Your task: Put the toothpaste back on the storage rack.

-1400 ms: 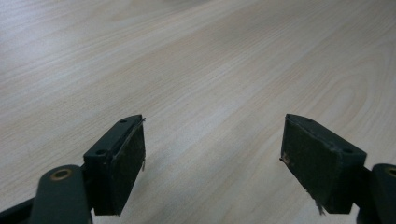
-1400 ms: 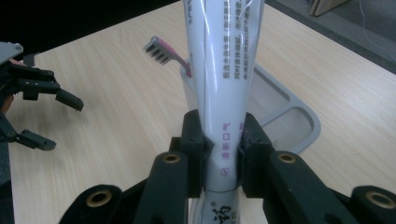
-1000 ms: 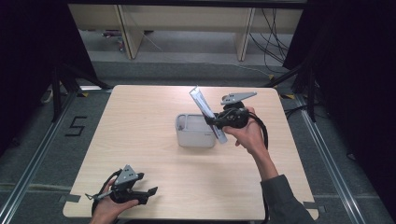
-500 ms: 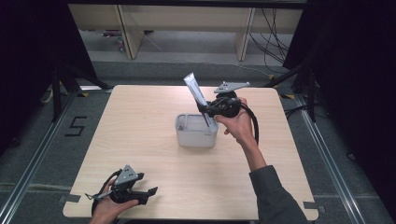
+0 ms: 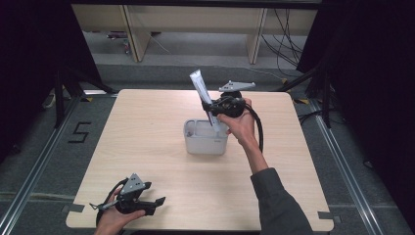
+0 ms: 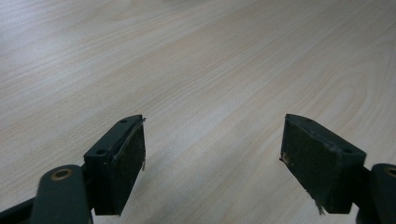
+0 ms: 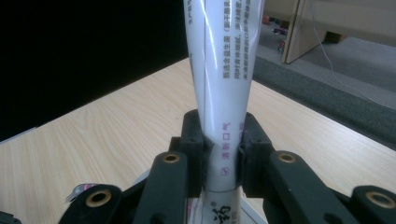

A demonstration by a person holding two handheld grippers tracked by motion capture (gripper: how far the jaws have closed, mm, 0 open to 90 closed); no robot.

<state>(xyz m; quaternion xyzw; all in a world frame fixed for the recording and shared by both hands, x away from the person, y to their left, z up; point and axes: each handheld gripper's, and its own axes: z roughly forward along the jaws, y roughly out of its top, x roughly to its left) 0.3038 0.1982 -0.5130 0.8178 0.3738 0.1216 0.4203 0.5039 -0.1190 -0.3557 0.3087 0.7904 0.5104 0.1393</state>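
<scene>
Right gripper view has the right claw [image 7: 223, 161] clamped on the lower body of a white tube [image 7: 224, 70], which stands nearly upright, and in the high view the tube [image 5: 200, 89] hangs just above centre of frame, its lower end at the grey bin [image 5: 205, 143] on the tabletop [image 5: 147, 127]. Judging by this, the tube is being set into the bin; next comes lowering and letting go. Lower left, the left claw [image 5: 155, 205] rests wide and empty.
</scene>
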